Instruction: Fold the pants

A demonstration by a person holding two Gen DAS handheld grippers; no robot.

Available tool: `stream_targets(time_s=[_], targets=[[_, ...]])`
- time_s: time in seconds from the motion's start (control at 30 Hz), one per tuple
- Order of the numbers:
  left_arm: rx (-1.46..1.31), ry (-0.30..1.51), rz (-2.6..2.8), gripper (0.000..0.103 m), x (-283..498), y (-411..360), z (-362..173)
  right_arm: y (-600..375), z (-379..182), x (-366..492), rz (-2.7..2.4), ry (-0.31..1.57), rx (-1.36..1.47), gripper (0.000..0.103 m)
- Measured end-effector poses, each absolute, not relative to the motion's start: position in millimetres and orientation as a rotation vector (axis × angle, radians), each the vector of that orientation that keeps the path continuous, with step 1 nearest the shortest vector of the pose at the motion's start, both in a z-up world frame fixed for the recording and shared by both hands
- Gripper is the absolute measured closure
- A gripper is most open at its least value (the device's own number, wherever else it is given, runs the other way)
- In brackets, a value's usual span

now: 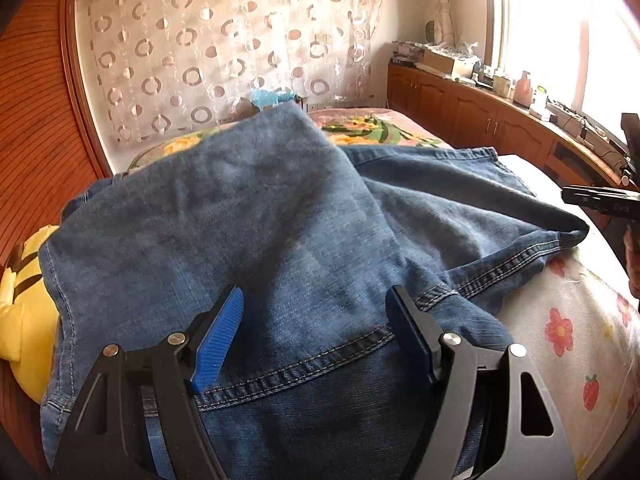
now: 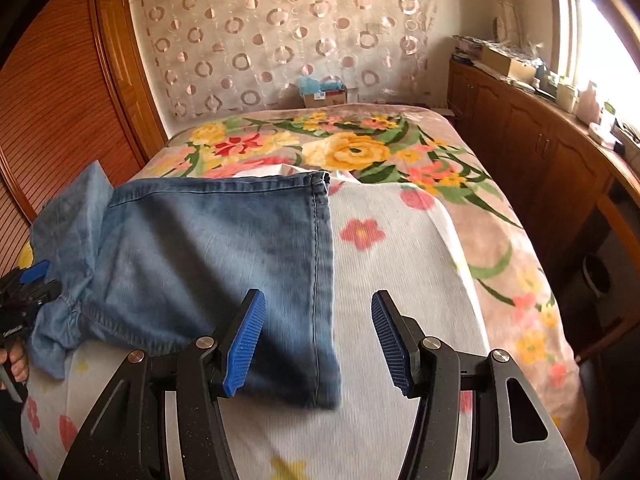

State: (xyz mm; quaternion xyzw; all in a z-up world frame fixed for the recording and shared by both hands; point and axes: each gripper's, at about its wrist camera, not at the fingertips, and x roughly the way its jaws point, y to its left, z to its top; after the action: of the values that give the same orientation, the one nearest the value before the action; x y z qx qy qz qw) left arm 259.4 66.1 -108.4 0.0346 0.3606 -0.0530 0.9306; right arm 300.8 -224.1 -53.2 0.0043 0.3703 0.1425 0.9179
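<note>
Blue denim pants (image 1: 256, 216) lie bunched on the bed, folded over themselves, with the waist end near me. My left gripper (image 1: 314, 320) is open just above the denim, its blue pads (image 1: 218, 340) on either side of a stitched seam. In the right wrist view the pants (image 2: 208, 252) lie flat on the white flowered sheet (image 2: 400, 264), one hemmed edge running toward me. My right gripper (image 2: 318, 340) is open and empty, low over that edge. The left gripper shows at the far left of that view (image 2: 28, 292), against a bunched part of the denim.
A floral blanket (image 2: 360, 148) covers the far half of the bed. A yellow plush toy (image 1: 24, 300) lies at the bed's left. A wooden wardrobe (image 2: 52, 92) stands left, wooden cabinets (image 2: 532, 136) with clutter run along the right under a window. A small box (image 2: 324, 94) sits beyond the bed.
</note>
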Motion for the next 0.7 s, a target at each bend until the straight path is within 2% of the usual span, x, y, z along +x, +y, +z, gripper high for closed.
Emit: stream_targets(time_s=[0.1,0.37,0.5,0.6,0.7], targets=[[0.066,0.732,-0.106,0.028,259.2,68.2,-107.3,-219.6,-63.4,317.8,0.292,0.792,-0.016,0.051],[0.059,0.729,-0.100,0.028,258.7,70.5,-106.7,-208.5,-72.3,336.8,0.290,0.810,-0.066,0.055],[0.067,0.735,-0.101,0.028,259.5,68.2,-108.3,-197.1,-73.4,331.4,0.320,0.791,-0.121,0.073],[0.064,0.729,-0.096,0.028,259.8,67.9,-107.6,-196.6,-74.1,329.7,0.344,0.795,-0.132,0.090],[0.054,0.718,-0.090,0.028,259.4,70.5,-106.7,-199.9,-73.0,330.1,0.363,0.797,-0.128,0.096]])
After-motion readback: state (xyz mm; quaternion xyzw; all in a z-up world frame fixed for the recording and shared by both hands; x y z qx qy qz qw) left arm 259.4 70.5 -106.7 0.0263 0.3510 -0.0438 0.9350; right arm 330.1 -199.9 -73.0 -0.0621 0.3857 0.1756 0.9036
